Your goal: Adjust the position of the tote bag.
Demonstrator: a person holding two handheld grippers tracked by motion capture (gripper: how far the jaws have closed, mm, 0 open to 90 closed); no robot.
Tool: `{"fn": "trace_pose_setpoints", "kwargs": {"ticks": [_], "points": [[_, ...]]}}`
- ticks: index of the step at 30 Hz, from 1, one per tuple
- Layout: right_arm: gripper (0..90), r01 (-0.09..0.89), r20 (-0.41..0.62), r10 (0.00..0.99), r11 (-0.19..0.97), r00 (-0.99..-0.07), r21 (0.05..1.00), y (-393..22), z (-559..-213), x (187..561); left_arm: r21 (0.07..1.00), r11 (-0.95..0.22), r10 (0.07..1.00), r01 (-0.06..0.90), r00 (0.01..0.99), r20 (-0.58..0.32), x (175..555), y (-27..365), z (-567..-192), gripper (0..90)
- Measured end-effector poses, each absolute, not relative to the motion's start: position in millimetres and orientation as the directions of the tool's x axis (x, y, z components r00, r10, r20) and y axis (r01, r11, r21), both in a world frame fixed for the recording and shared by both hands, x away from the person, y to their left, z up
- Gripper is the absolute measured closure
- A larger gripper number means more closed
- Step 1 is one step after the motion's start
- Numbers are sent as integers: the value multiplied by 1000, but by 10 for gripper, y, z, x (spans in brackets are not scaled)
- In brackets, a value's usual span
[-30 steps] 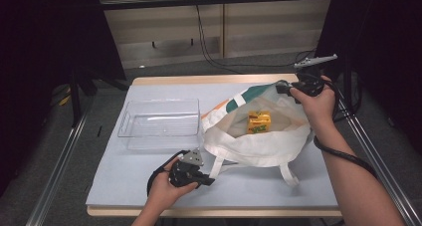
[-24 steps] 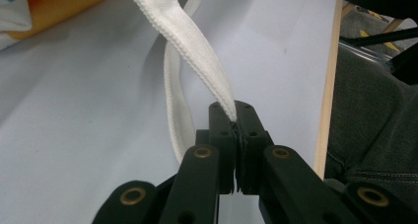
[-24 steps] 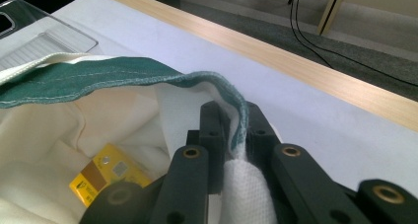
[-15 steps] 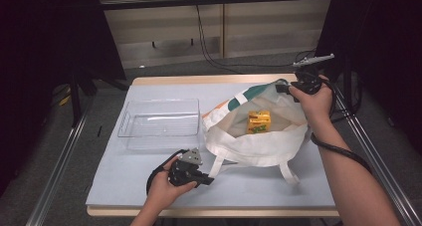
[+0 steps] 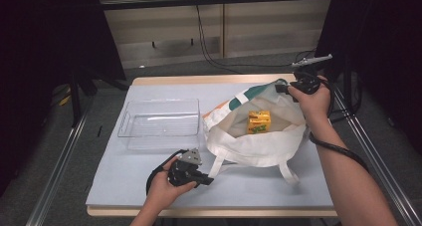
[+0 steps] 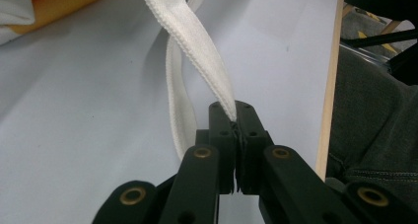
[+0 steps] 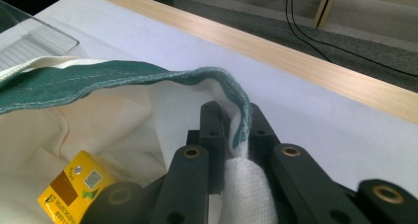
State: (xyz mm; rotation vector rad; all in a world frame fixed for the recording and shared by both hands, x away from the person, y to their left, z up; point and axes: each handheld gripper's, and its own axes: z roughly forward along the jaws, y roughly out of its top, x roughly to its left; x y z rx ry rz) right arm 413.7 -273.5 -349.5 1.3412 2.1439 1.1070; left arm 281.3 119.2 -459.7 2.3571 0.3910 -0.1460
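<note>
Cloth is the material of the bag [image 5: 259, 136], a soft white tote with a green band along its rim, and it lies open on the right half of the table [image 5: 149, 196], just beside the clear plastic bin [image 5: 159, 119]. It looks light and limp, so it will probably sag and fold wherever it is not held; I think the woven strap and the stitched rim are the best places to hold it, because they are thicker and less slippery than the thin panel. The left gripper [image 6: 235, 123] is closed on the white strap [image 6: 207, 61], near the front edge of the table. The right gripper [image 7: 235, 130] is closed on the green rim [image 7: 148, 78] at the far side and keeps the mouth open. Inside stands a small yellow carton [image 5: 259, 122], stiff, with sharp corners and smooth printed faces. The bin is hard, glossy and transparent, with ribbed walls.
</note>
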Motion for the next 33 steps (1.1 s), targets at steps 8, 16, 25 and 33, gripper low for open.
{"fn": "trace_pose_setpoints", "kwargs": {"ticks": [8, 16, 25, 33], "points": [[817, 581, 85, 878, 237, -471, 778, -2734, -3515, 4167, 656, -679, 247, 330, 944, -220, 2810, 1195, -4604, 883], [817, 583, 78, 881, 240, -466, 776, -2747, -3550, 4206, 672, -660, 240, 335, 942, -234, 2816, 1198, -4627, 883], [820, 588, 85, 881, 236, -466, 774, -2749, -3575, 4233, 672, -657, 248, 342, 940, -236, 2841, 1208, -4615, 881], [824, 585, 89, 877, 236, -472, 776, -2750, -3563, 4197, 695, -611, 269, 378, 926, -266, 2839, 1186, -4573, 714]]}}
